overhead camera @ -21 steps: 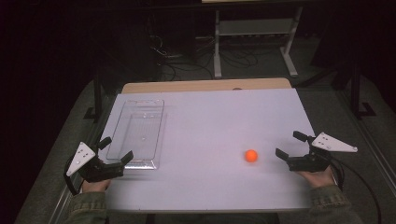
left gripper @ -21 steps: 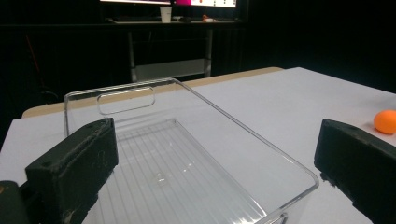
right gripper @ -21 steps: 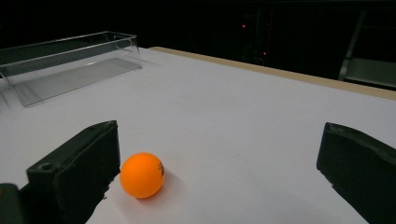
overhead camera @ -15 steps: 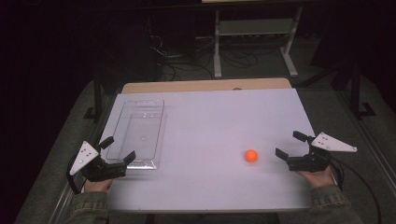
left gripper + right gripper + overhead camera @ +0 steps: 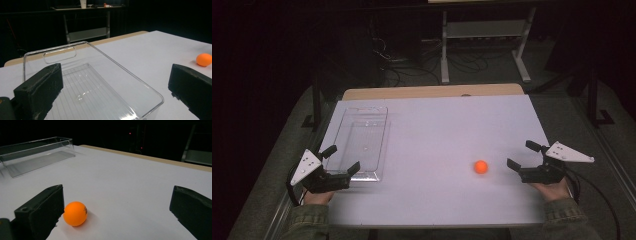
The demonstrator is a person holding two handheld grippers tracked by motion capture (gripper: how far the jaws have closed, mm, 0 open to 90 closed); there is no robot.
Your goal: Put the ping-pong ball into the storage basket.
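An orange ball (image 5: 481, 167) rests on the white table (image 5: 442, 125), right of the middle. My right gripper (image 5: 519, 154) stands open just right of the ball, low over the table. In the right gripper view the ball (image 5: 75, 213) lies beside the left jaw, with the gap of the gripper (image 5: 117, 197) wide and bare. A clear plastic tray (image 5: 343, 131) sits empty at the left. My left gripper (image 5: 344, 158) is open at the tray's near end. In the left gripper view its jaws (image 5: 115, 75) straddle the tray's near corner (image 5: 120, 67), and the ball (image 5: 204, 59) lies far right.
A tan strip (image 5: 432, 92) runs along the table's far edge. Beyond it, on the dark floor, stand a metal rack (image 5: 484, 35) and cables. Wide bare tabletop lies between the tray and the ball.
My left gripper has edged slightly right toward the tray's near end. The ball and my right gripper have stayed where they were.
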